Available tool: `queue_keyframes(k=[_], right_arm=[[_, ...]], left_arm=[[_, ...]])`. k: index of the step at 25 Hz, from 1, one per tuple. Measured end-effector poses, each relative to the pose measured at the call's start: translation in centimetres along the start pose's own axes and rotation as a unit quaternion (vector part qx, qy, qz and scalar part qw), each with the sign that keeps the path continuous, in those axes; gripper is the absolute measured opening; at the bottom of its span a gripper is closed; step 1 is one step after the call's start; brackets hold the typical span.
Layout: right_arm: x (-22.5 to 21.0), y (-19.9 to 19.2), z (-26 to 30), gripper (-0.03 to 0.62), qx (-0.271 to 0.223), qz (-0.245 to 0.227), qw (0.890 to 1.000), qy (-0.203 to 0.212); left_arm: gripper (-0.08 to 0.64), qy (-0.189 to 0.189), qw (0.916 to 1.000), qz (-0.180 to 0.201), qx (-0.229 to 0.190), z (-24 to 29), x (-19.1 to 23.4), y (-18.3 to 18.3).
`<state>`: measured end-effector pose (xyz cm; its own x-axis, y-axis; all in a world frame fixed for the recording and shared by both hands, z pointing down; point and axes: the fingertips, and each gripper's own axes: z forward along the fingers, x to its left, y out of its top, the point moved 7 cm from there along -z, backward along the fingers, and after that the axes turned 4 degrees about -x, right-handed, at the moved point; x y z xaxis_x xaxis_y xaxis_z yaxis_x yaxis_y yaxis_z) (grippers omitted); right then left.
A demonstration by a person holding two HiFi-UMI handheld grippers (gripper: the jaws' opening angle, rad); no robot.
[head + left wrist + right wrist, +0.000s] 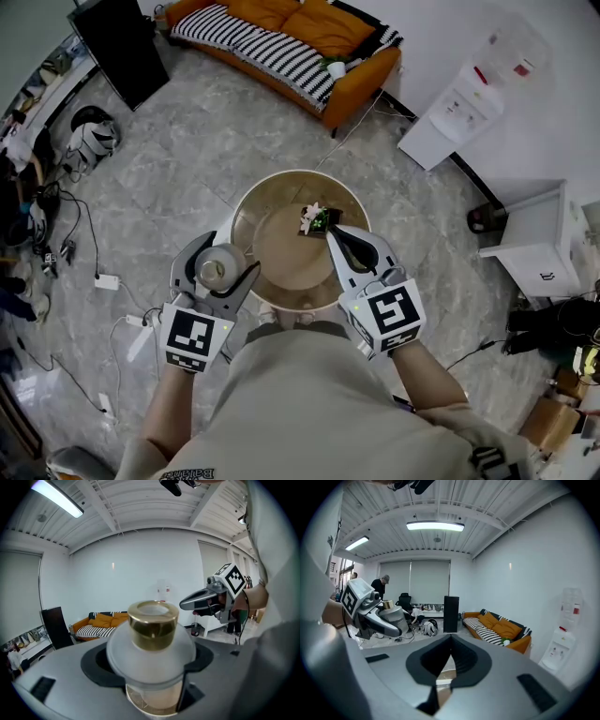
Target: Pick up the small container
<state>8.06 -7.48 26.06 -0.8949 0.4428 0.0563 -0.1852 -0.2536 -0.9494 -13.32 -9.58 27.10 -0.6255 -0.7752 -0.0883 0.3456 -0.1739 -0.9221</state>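
The small container (214, 268) is a frosted white jar with a gold cap. My left gripper (221, 270) is shut on it, just off the left rim of the round beige table (281, 292). In the left gripper view the container (152, 638) stands upright between the jaws of the left gripper (154, 677) and fills the middle. My right gripper (341, 236) hovers over the table's right side, shut and empty. In the right gripper view the right gripper (446, 667) shows its jaws meeting, and the container (389, 612) appears at the left.
A small pink and green object (314, 220) lies on the table near the right gripper's tip. An orange sofa (291, 42) with a striped blanket stands at the back, a water dispenser (459, 108) and a white cabinet (539, 244) at the right. Cables (89, 272) trail on the floor at the left.
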Motion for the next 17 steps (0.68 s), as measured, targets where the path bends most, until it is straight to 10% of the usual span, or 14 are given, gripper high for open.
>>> queue_keyframes(k=[17], right_arm=[[0.6, 0.7, -0.4, -0.005, -0.009, -0.007, 1.000, -0.001]], left_arm=[[0.336, 0.004, 1.0000, 0.003, -0.003, -1.1, 0.3, 0.3]])
